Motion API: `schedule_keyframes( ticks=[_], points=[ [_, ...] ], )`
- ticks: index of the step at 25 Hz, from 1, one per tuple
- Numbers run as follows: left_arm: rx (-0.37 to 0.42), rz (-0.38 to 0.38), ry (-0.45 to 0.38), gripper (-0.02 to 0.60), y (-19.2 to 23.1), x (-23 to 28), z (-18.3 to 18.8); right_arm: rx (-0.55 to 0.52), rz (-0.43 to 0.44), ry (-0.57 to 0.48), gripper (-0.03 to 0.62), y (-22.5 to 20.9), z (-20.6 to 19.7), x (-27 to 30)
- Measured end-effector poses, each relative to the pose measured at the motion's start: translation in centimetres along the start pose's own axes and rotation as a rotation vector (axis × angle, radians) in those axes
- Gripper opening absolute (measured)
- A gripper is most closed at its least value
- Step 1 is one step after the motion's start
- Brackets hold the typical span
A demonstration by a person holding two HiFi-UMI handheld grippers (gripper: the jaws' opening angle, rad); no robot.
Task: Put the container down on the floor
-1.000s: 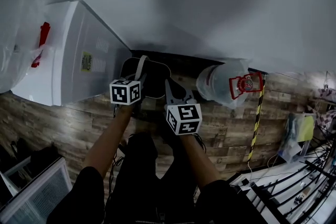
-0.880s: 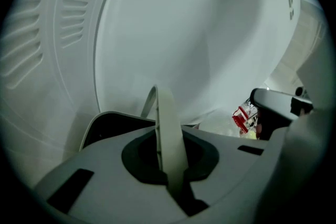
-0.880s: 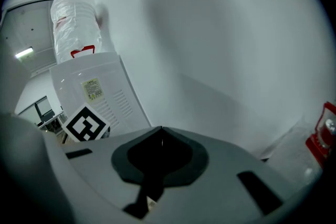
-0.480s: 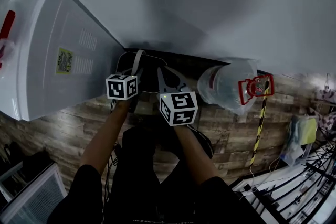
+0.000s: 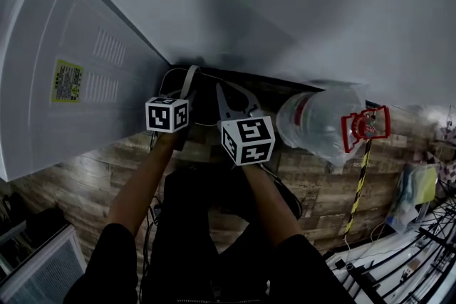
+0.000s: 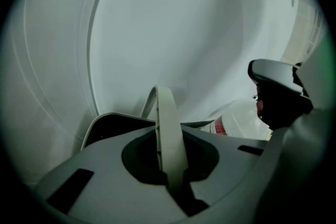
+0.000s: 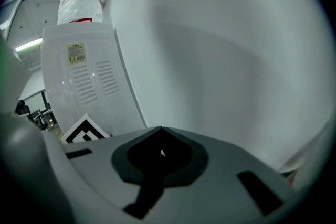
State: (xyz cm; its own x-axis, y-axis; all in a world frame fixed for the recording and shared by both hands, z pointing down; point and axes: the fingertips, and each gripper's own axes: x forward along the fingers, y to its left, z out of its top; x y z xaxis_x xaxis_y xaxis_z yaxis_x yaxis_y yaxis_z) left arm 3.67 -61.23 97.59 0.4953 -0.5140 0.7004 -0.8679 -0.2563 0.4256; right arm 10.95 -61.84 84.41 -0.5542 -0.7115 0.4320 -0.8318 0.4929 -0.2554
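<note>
Left gripper [image 6: 169, 162], closed on the pale curved handle [image 6: 165, 118] of the black plastic container [image 5: 205, 103] low by the white wall [image 5: 285, 3], should descend slowly and level to the wooden floor [image 5: 107, 153], while the right gripper [image 7: 159, 150], jaws together on nothing, should wait aside.

Left hand-held gripper [image 5: 182, 90] and right hand-held gripper [image 5: 229, 92] side by side over dark container [image 5: 206, 105] by the wall, white appliance [image 5: 78, 82] left, clear bottle [image 5: 320, 126] lying right on wood floor [image 5: 320, 185].
</note>
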Motion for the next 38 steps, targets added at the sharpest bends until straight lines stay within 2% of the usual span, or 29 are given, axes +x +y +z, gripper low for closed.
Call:
schedule_keyframes(
  ticks=[7,11,17,24,29,32,38],
  points=[
    [0.005,0.028,0.0,0.017,1.7,1.3,-0.7,0.02,0.008,-0.004,0.011,-0.9,-1.0,0.8],
    [-0.01,0.043,-0.009,0.017,2.4,2.3,-0.9,-0.057,0.027,0.003,0.011,-0.7,-0.5,1.4],
    [-0.012,0.067,-0.004,0.017,3.8,3.7,-1.9,0.033,0.122,0.001,0.011,0.3,0.2,2.3],
    [-0.052,0.085,-0.04,0.017,5.0,4.1,-1.0,-0.06,0.121,0.043,0.011,1.3,-0.4,3.8],
    [-0.022,0.124,-0.061,0.015,6.1,4.1,-0.7,-0.178,0.086,0.045,0.011,1.7,0.5,3.6],
    [-0.029,0.144,-0.08,0.015,7.0,3.6,-0.7,-0.188,0.078,0.026,0.011,2.0,1.6,2.8],
    [0.013,0.266,-0.113,0.025,9.1,2.0,-1.8,-0.221,0.08,0.038,0.011,3.8,1.2,2.2]
  ],
)
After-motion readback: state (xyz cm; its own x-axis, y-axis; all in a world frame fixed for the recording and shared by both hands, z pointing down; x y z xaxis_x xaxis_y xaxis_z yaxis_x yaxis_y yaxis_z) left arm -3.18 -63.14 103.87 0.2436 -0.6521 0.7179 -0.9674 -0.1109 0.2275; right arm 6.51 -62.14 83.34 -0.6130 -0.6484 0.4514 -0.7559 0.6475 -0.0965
